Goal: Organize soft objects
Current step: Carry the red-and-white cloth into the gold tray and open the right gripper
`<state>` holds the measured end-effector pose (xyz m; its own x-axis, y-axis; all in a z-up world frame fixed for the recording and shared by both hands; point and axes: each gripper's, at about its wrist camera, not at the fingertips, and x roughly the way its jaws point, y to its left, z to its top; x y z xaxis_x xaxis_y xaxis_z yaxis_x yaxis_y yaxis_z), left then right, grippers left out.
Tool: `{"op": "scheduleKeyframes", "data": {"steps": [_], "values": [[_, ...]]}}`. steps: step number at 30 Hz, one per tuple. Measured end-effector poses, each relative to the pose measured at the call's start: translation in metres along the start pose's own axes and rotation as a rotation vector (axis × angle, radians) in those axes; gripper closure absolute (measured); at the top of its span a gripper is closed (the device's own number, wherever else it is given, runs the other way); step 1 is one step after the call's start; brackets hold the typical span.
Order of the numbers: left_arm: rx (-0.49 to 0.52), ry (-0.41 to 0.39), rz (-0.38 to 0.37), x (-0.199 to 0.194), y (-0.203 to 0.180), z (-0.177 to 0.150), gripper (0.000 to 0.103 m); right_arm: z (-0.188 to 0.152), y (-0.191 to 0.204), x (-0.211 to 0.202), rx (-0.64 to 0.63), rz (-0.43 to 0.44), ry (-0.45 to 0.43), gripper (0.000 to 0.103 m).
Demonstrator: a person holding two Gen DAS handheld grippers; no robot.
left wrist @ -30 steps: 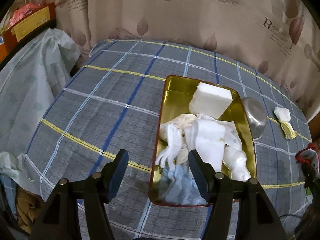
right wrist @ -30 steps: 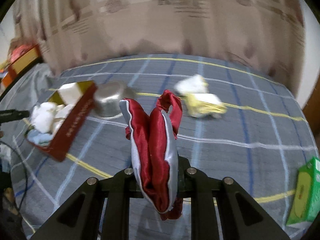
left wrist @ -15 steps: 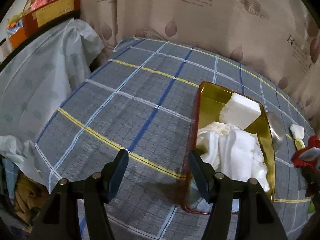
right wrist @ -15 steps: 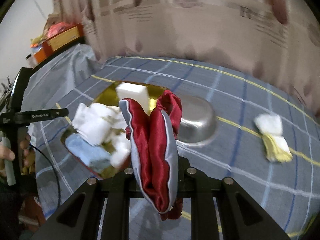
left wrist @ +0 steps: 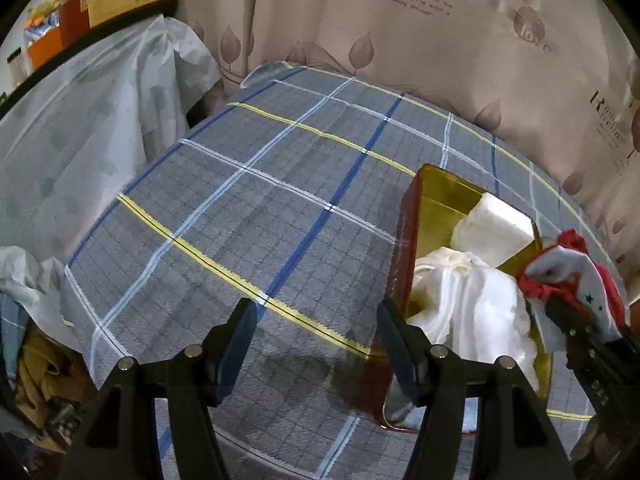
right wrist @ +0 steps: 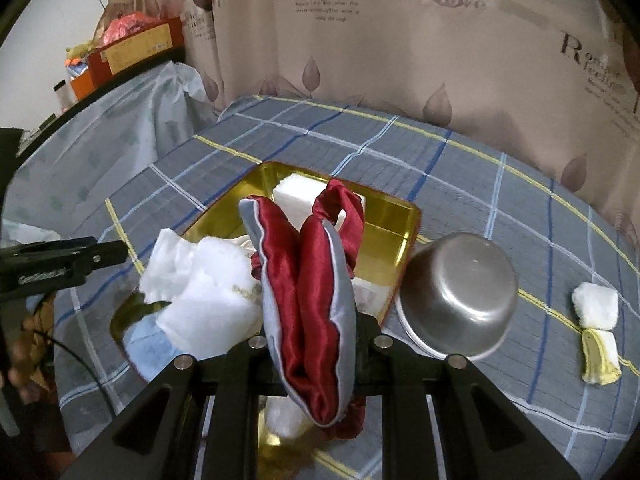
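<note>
My right claw (right wrist: 310, 354) is clenched on the red cloth (right wrist: 308, 280), above the gold tray (right wrist: 394, 216). My left claw (left wrist: 316, 336) is released. The tray is crowded; the cloth may slide off onto the table.

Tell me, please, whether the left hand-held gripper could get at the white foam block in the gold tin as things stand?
Probably yes. The left hand-held gripper is open and empty beside the gold tin, and the white foam block lies uncovered at the far end, though the right hand-held gripper with its red cloth hovers close.
</note>
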<state>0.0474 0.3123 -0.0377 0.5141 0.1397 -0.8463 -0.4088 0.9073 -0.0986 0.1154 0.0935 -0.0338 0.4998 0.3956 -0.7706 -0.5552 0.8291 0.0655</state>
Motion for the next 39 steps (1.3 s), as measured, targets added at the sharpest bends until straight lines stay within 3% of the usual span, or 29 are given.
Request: {"op": "scheduleKeyframes", "data": {"steps": [3,8,13,26,35,39], "values": [[0.049,-0.017,0.051,-0.003,-0.007,0.0,0.039,0.001,0.002,0.011,-0.003,-0.001,0.014,0.086],[0.068,-0.03,0.047,-0.004,-0.012,-0.001,0.039,0.002,0.005,0.022,-0.013,-0.008,0.027,0.086],[0.09,-0.027,0.093,-0.001,-0.014,-0.002,0.039,0.007,0.011,0.029,-0.019,-0.004,0.031,0.086],[0.096,-0.012,0.093,0.002,-0.016,-0.003,0.039,0.001,0.031,0.034,-0.058,0.024,0.041,0.086],[0.098,-0.006,0.093,0.003,-0.018,-0.004,0.039,-0.002,0.037,0.024,-0.065,0.044,0.025,0.074],[0.096,0.001,0.092,0.004,-0.018,-0.004,0.039,-0.003,0.036,0.018,-0.06,0.057,0.014,0.057]]}}
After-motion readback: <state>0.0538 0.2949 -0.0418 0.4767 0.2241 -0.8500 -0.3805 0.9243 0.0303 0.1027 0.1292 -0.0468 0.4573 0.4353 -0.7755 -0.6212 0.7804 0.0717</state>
